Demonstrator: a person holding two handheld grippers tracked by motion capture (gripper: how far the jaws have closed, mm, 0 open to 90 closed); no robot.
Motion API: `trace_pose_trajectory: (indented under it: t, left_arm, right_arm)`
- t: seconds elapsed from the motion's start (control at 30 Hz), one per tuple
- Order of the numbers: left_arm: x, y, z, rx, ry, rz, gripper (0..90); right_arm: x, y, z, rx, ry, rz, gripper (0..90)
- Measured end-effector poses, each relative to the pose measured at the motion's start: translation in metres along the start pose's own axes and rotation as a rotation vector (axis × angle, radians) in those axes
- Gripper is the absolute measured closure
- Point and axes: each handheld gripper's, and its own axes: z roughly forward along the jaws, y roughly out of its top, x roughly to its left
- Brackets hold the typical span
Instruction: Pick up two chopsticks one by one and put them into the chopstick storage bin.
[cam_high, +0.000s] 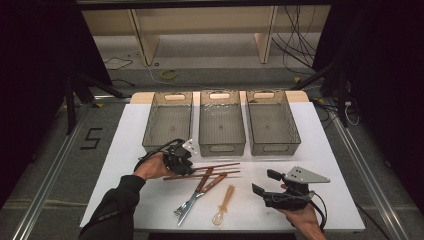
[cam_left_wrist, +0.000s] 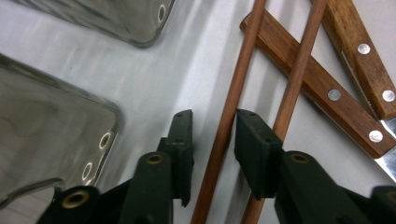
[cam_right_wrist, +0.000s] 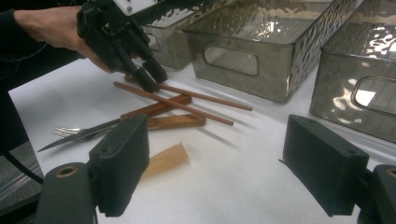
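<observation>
Right gripper (cam_right_wrist: 219, 172) jaws wide open, empty, left gripper (cam_left_wrist: 212, 140) jaws straddling one chopstick (cam_left_wrist: 233, 100), not yet pinching.

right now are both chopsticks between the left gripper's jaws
No, one chopstick lies between the jaws; the other chopstick runs outside them.

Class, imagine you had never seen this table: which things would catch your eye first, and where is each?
Three clear bins stand in a row at the table's far edge. In front of them the left gripper straddles one of two brown chopsticks, which cross a wooden-handled knife and fork. The right gripper hovers open at the near right.
</observation>
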Motion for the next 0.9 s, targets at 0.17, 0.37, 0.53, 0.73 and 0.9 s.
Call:
trace_pose_trajectory:
  t: [0.17, 0.37, 0.53, 0.73, 0.9]
  left_arm:
    - [-0.0021, 0.0005, 0.0000, 0.001, -0.008, 0.031, 74.3]
    - [-0.0042, 0.0011, 0.0002, 0.003, -0.017, 0.069, 81.4]
    - [-0.0053, 0.0006, -0.0003, 0.000, -0.005, 0.096, 82.6]
    - [-0.0059, -0.0002, -0.0021, -0.009, 0.007, 0.120, 83.4]
    - [-0.0078, 0.0031, -0.0059, -0.011, 0.029, 0.136, 83.6]
  right_arm:
    - [-0.0004, 0.0002, -0.0001, 0.000, 0.000, 0.000, 23.8]
    - [-0.0005, 0.0003, -0.0001, 0.002, 0.000, -0.002, 24.1]
    - [-0.0007, 0.0005, -0.0001, 0.003, 0.001, 0.000, 24.3]
    - [-0.0015, 0.0004, -0.0001, 0.002, 0.002, 0.002, 24.7]
    - [-0.0019, 0.0005, -0.0003, 0.001, -0.001, 0.007, 25.0]
